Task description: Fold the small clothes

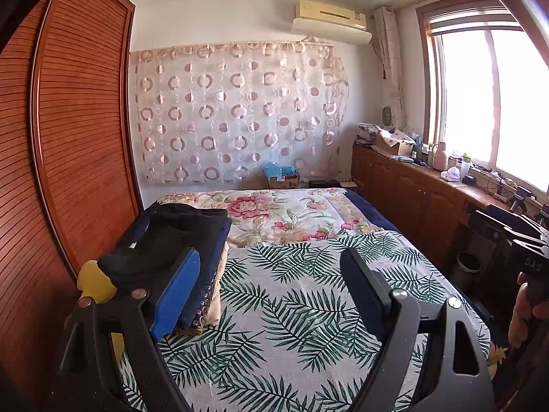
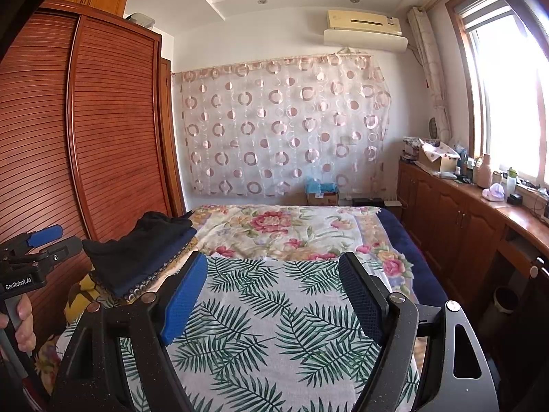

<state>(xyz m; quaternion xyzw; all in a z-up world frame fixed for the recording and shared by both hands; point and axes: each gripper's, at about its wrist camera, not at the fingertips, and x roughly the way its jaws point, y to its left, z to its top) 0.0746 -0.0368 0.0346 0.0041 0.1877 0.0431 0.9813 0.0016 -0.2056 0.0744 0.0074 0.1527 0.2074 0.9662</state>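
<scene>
the left gripper (image 1: 271, 281) hangs over a bed with its jaws spread wide and nothing between them; only the leaf-print sheet (image 1: 291, 309) shows in the gap. the right gripper (image 2: 272, 288) is likewise released, jaws apart, empty, above the same leaf-print sheet (image 2: 274, 326).

the clothes are a stack of folded garments (image 1: 192, 240) at the left edge of the bed, against the louvred wooden wardrobe (image 1: 79, 130). a black piece lies on top, a dark navy one under it, then a patterned hem and a pale cream layer at the bottom. in the left wrist view the stack lies just beyond and to the left of the blue left finger pad (image 1: 178, 295), which overlaps its near corner in the picture; whether pad and cloth touch cannot be told. the stack is outside the jaws, not between them.

in the right wrist view the stack of folded garments (image 2: 144, 254) lies ahead and to the left of the right gripper, clear of its blue finger, with the left gripper (image 2: 44, 243) seen at the far left edge, held by a hand (image 2: 24, 322).

past the leaf-print sheet lies a floral quilt (image 1: 274, 213), and a circle-patterned curtain (image 1: 236, 113) covers the far wall.
</scene>
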